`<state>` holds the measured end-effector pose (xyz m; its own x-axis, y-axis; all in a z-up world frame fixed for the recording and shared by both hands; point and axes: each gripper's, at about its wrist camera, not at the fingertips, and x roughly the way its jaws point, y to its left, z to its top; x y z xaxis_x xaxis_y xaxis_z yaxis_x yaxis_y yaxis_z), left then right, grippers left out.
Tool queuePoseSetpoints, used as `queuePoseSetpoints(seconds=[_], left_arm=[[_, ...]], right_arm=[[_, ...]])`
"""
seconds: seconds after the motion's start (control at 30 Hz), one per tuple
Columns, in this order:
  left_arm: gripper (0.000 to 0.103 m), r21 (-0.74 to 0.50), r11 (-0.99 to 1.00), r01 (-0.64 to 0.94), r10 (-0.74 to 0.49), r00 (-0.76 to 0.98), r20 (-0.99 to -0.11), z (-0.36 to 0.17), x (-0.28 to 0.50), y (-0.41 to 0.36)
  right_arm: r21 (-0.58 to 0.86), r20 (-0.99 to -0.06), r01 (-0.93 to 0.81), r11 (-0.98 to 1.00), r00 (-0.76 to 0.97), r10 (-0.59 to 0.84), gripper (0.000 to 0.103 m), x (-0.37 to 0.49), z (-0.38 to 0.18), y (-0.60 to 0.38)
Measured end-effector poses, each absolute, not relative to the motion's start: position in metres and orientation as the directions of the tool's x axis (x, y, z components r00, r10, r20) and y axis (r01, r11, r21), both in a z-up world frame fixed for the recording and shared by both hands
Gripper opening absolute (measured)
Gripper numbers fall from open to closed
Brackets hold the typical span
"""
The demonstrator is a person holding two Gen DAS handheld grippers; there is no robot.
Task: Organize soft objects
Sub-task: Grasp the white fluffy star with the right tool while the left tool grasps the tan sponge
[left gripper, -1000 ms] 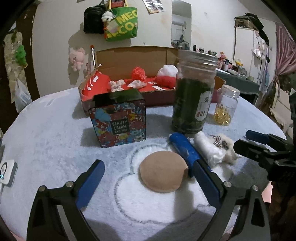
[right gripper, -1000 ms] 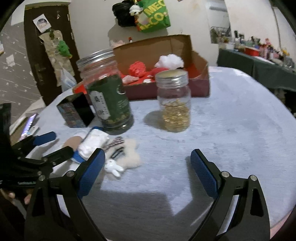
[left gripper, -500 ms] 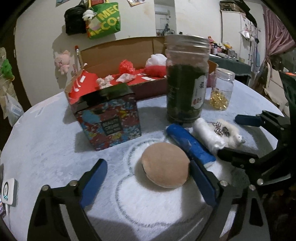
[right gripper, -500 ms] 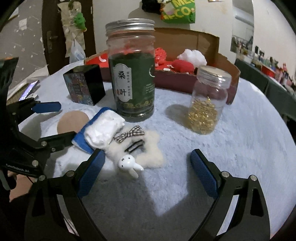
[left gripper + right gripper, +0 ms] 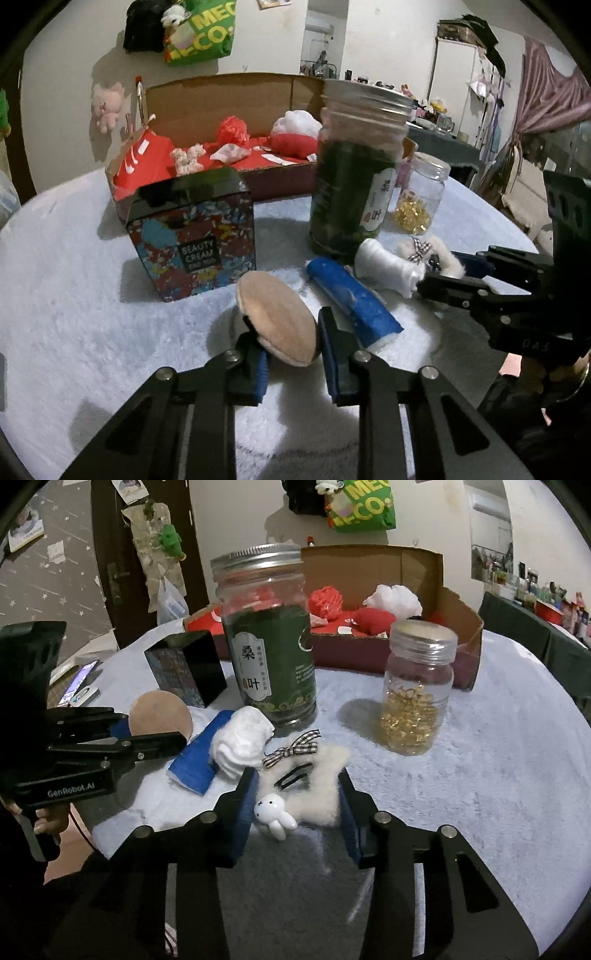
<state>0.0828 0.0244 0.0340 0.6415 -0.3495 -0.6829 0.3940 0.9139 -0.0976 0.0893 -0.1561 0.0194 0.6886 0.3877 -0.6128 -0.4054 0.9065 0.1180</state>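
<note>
My left gripper (image 5: pixel 290 343) is shut on a round tan powder puff (image 5: pixel 277 317) and holds it tilted up off the table; the puff also shows in the right wrist view (image 5: pixel 160 718). My right gripper (image 5: pixel 295 797) has closed on a fluffy white hair clip (image 5: pixel 314 779) with a checked bow and a small white rabbit (image 5: pixel 275 810). A blue sponge (image 5: pixel 351 295) and a rolled white cloth (image 5: pixel 388 264) lie between the two grippers. An open cardboard box (image 5: pixel 229 99) with red and white soft items stands at the back.
A patterned beauty-cream tin (image 5: pixel 192 240), a tall jar of green leaves (image 5: pixel 354 177) and a small glass jar of gold pins (image 5: pixel 417 690) stand on the pale fluffy tablecloth (image 5: pixel 55 277) before the box. A phone (image 5: pixel 79 683) lies at the left edge.
My left gripper has closed on the powder puff and lifted it. My right gripper has moved forward and closed around the fluffy hair clip.
</note>
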Motion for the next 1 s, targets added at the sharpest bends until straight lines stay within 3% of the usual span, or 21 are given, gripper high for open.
queuePoseSetpoints(seconds=[0.13, 0.23, 0.3, 0.37, 0.43, 0.5, 0.6, 0.73, 0.8, 0.83, 0.87, 0.93, 1.0], left_arm=[[0.029, -0.087, 0.919, 0.383, -0.334, 0.644, -0.688, 0.033, 0.08, 0.029], [0.053, -0.038, 0.93, 0.366, -0.291, 0.668, -0.685, 0.033, 0.074, 0.032], [0.061, -0.007, 0.934, 0.358, -0.268, 0.686, -0.676, 0.034, 0.072, 0.035], [0.065, 0.011, 0.937, 0.349, -0.251, 0.694, -0.674, 0.034, 0.072, 0.039], [0.067, 0.026, 0.94, 0.341, -0.235, 0.7, -0.674, 0.034, 0.073, 0.043], [0.072, 0.037, 0.942, 0.332, -0.223, 0.707, -0.671, 0.035, 0.075, 0.047], [0.076, 0.051, 0.939, 0.34, -0.221, 0.712, -0.666, 0.036, 0.077, 0.047], [0.076, 0.088, 0.925, 0.368, -0.219, 0.71, -0.669, 0.035, 0.083, 0.041], [0.067, 0.101, 0.918, 0.383, -0.221, 0.707, -0.672, 0.033, 0.086, 0.038], [0.052, 0.094, 0.915, 0.393, -0.232, 0.701, -0.674, 0.032, 0.087, 0.038], [0.049, 0.08, 0.913, 0.401, -0.246, 0.695, -0.676, 0.032, 0.087, 0.038], [0.041, 0.078, 0.914, 0.397, -0.247, 0.7, -0.67, 0.032, 0.086, 0.037], [0.036, 0.07, 0.913, 0.401, -0.258, 0.705, -0.661, 0.035, 0.081, 0.035]], right_arm=[[0.121, -0.615, -0.412, 0.903, 0.683, 0.394, 0.038, 0.088, 0.021, -0.157], [0.128, -0.63, -0.406, 0.905, 0.672, 0.39, 0.038, 0.088, 0.02, -0.161], [0.13, -0.626, -0.397, 0.909, 0.678, 0.385, 0.04, 0.086, 0.02, -0.164], [0.113, -0.635, -0.392, 0.913, 0.678, 0.37, 0.047, 0.086, 0.019, -0.165], [0.086, -0.633, -0.38, 0.921, 0.694, 0.345, 0.063, 0.085, 0.018, -0.164], [0.063, -0.626, -0.37, 0.927, 0.709, 0.326, 0.069, 0.082, 0.018, -0.164], [0.054, -0.63, -0.36, 0.931, 0.711, 0.312, 0.069, 0.083, 0.016, -0.165], [0.054, -0.624, -0.357, 0.933, 0.717, 0.311, 0.069, 0.083, 0.014, -0.164], [0.042, -0.62, -0.358, 0.933, 0.723, 0.305, 0.069, 0.083, 0.012, -0.16], [0.035, -0.617, -0.36, 0.932, 0.726, 0.303, 0.069, 0.083, 0.011, -0.159], [0.032, -0.612, -0.367, 0.93, 0.728, 0.308, 0.068, 0.082, 0.011, -0.157], [0.038, -0.604, -0.382, 0.924, 0.727, 0.326, 0.05, 0.081, 0.009, -0.156], [0.047, -0.601, -0.389, 0.92, 0.724, 0.337, 0.05, 0.081, 0.01, -0.157]])
